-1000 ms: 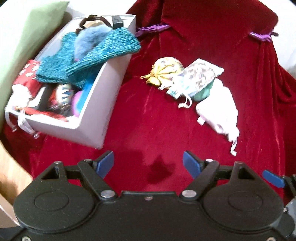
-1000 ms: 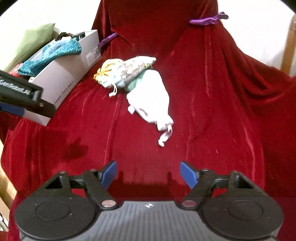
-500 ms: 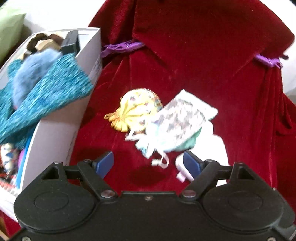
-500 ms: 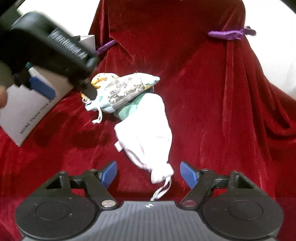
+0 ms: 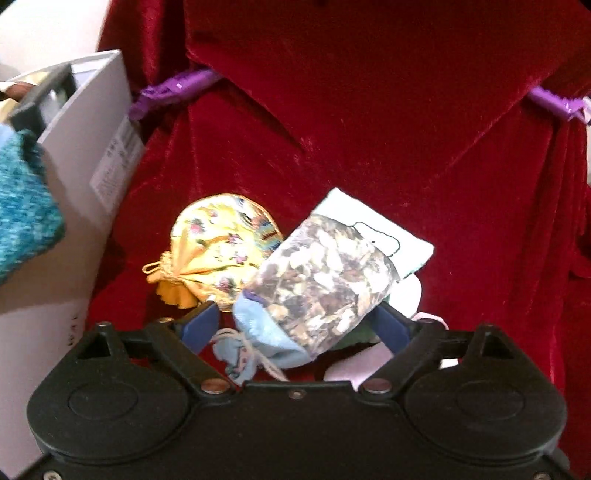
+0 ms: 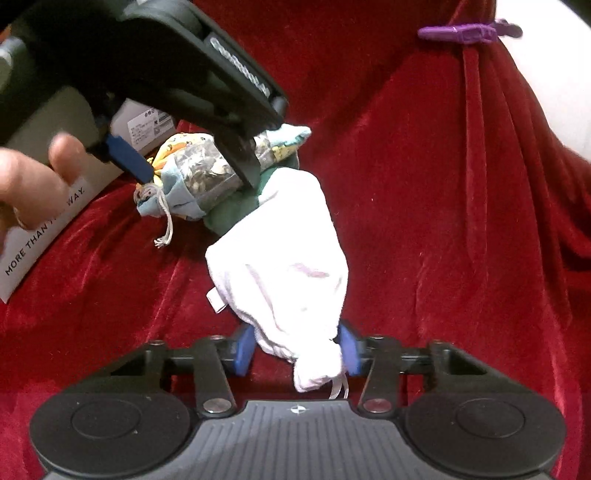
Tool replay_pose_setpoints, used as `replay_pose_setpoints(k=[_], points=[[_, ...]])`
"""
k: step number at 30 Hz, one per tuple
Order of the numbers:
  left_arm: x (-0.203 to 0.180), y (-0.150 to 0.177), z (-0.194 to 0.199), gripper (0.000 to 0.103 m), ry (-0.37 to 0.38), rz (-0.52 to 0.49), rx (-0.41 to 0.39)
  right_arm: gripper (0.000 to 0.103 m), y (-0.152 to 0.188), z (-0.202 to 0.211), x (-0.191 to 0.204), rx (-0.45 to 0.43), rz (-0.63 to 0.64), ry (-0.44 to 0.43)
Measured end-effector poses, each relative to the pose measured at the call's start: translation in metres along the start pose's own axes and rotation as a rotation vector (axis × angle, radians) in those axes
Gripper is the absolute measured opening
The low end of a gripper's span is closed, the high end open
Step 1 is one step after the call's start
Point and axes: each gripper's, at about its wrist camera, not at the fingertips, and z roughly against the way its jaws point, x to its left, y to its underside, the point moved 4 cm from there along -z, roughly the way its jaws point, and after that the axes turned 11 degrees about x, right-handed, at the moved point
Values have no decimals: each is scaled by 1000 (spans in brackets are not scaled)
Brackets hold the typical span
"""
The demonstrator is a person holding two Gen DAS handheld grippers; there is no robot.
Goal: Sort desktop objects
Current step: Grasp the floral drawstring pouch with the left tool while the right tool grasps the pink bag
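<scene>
A brown-speckled pouch with a light blue neck (image 5: 325, 280) lies on red velvet, partly on a yellow flowered pouch (image 5: 214, 251) and a green pouch (image 6: 229, 214). My left gripper (image 5: 295, 321) straddles the speckled pouch (image 6: 207, 173); its jaws are closing, and a small gap shows at the left pad. A white drawstring pouch (image 6: 288, 258) lies nearer. My right gripper (image 6: 297, 349) is closing on its gathered neck, with both blue pads against the cloth.
A white box (image 5: 92, 147) stands at the left, with teal knit fabric (image 5: 22, 214) hanging over its rim. A hand (image 6: 29, 184) holds the left gripper. Purple clips (image 5: 177, 88) (image 6: 461, 33) pin the draped red velvet (image 6: 443, 221) behind.
Both grippers moved forward and down onto the pile. The left one came from beside the box to straddle the speckled pouch. The right one's jaws narrowed onto the white pouch's neck.
</scene>
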Motion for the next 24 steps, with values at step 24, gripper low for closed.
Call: replay_pose_setpoints(k=[24], points=[[2,79,82,42,-73,-19,13,27,28,82,-7,19,-92,-76]])
